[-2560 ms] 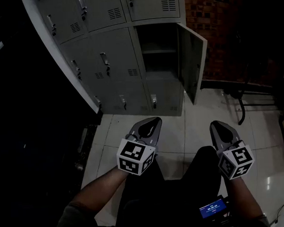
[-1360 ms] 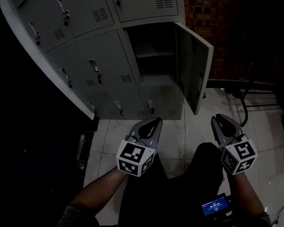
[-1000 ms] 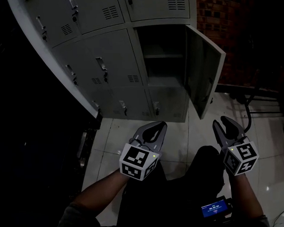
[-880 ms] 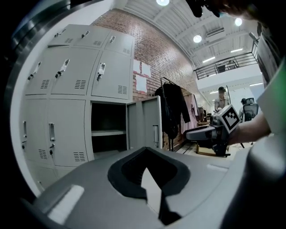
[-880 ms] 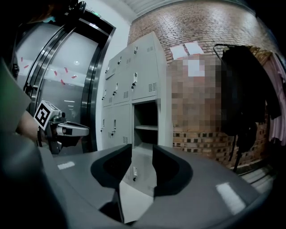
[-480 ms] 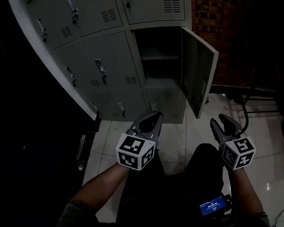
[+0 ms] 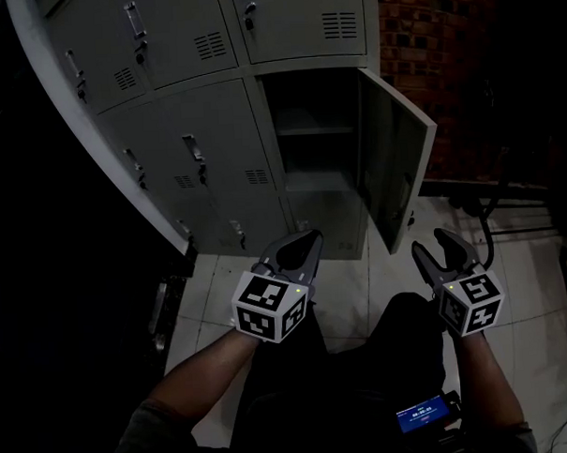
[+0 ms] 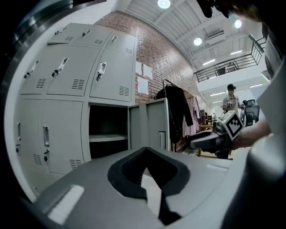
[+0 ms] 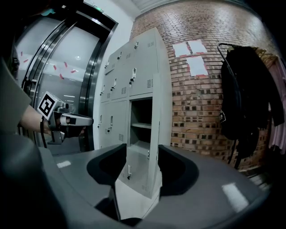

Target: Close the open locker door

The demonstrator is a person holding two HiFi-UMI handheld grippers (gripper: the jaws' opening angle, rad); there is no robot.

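Observation:
A bank of grey lockers stands ahead of me. One compartment is open and dark inside, with a shelf. Its door is swung out to the right. The left gripper view shows the door beside the compartment; the right gripper view shows it edge-on. Both grippers hang low over the floor, well short of the lockers. My left gripper is shut on nothing. My right gripper, below the door's free edge, is opening with nothing between its jaws.
A brick wall runs right of the lockers. A rack of dark clothes stands against it, its black base and a cable on the pale tiled floor. A person stands far behind. A small blue-lit screen sits at my waist.
The right gripper's jaws have spread apart. Both grippers have drifted a little in the view as my head moved. The locker door stands at the same angle.

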